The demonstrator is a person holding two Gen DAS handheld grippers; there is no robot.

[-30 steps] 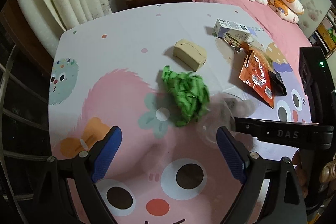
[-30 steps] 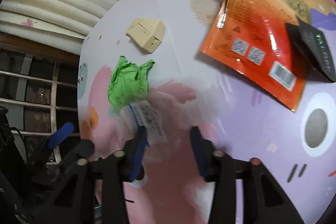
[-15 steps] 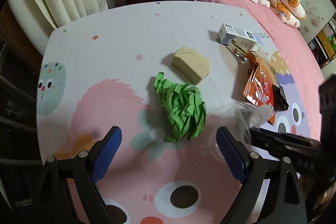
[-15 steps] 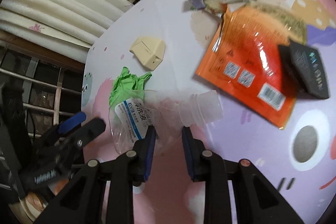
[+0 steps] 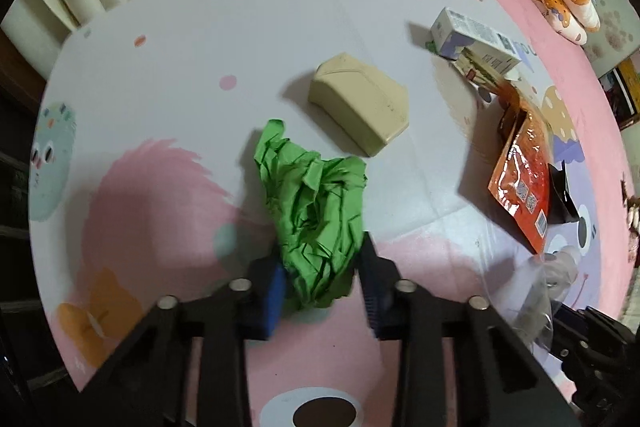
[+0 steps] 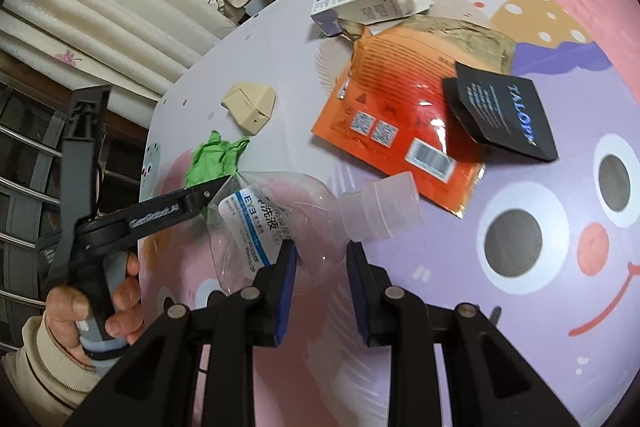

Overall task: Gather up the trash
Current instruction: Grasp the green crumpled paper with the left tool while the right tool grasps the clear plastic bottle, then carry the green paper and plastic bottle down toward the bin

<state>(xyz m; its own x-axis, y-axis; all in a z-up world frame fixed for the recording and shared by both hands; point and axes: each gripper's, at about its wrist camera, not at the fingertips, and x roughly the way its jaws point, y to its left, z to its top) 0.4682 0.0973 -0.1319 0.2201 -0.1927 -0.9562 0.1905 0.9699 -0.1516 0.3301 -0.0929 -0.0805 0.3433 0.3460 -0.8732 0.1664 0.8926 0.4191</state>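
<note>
My left gripper (image 5: 322, 281) is shut on the near end of a crumpled green paper wad (image 5: 314, 211) lying on the cartoon-print mat (image 5: 180, 39). My right gripper (image 6: 320, 267) is shut on a crushed clear plastic bottle (image 6: 280, 215) with a blue-and-white label, held above the mat; the bottle also shows at the right edge of the left wrist view (image 5: 548, 283). The green wad (image 6: 214, 157) lies just beyond the left gripper's fingertips (image 6: 212, 193) in the right wrist view.
More trash lies on the mat: a beige folded box (image 5: 360, 105), a purple-and-white carton (image 5: 474, 35), an orange foil pouch (image 6: 396, 123) and a black packet (image 6: 502, 109). A bed with pillows stands behind, curtains and a bedside stack of papers at the back left.
My left gripper moved forward and closed from wide open onto the green wad. My right gripper lifted the clear bottle off the mat and tightened on it.
</note>
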